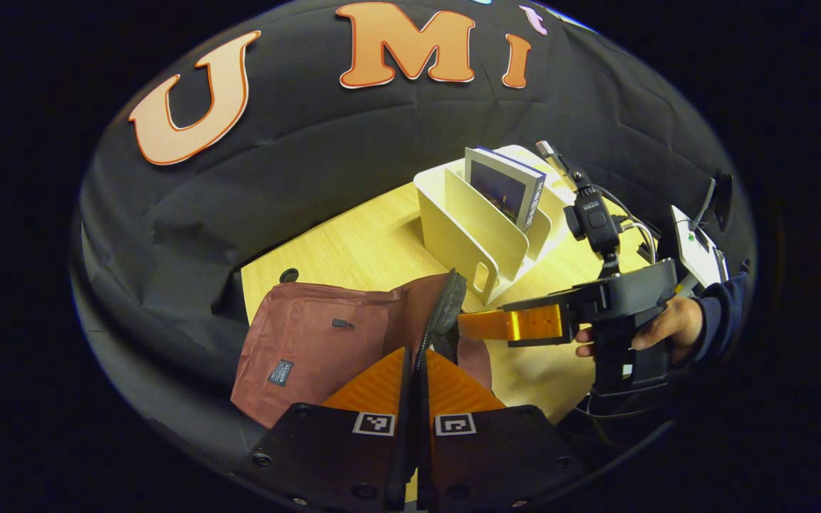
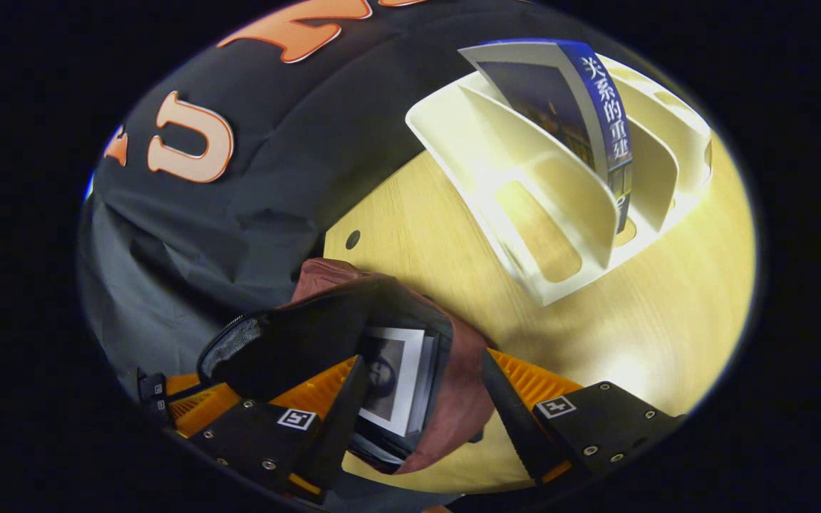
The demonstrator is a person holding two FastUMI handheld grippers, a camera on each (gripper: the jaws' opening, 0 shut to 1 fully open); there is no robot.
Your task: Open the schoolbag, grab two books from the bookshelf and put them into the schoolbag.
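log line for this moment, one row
phase: first book in | schoolbag: open, mouth pinched by left gripper | book: inside bag | right gripper: open at mouth | bookshelf: one book left

The table (image 2: pixel 667 299) is pale wood-grain laminate with a smooth, slightly glossy top that reflects light. The schoolbag (image 1: pixel 311 342) is matt maroon woven cloth, and the bookshelf (image 2: pixel 524 164) is smooth cream plastic with a soft sheen. The upright book (image 2: pixel 596 107) has a glossy paper cover; the gripper fingers (image 1: pixel 382 385) are ribbed matt orange plastic.

left tool (image 1: pixel 416 370) closed, right tool (image 2: pixel 417 406) spread
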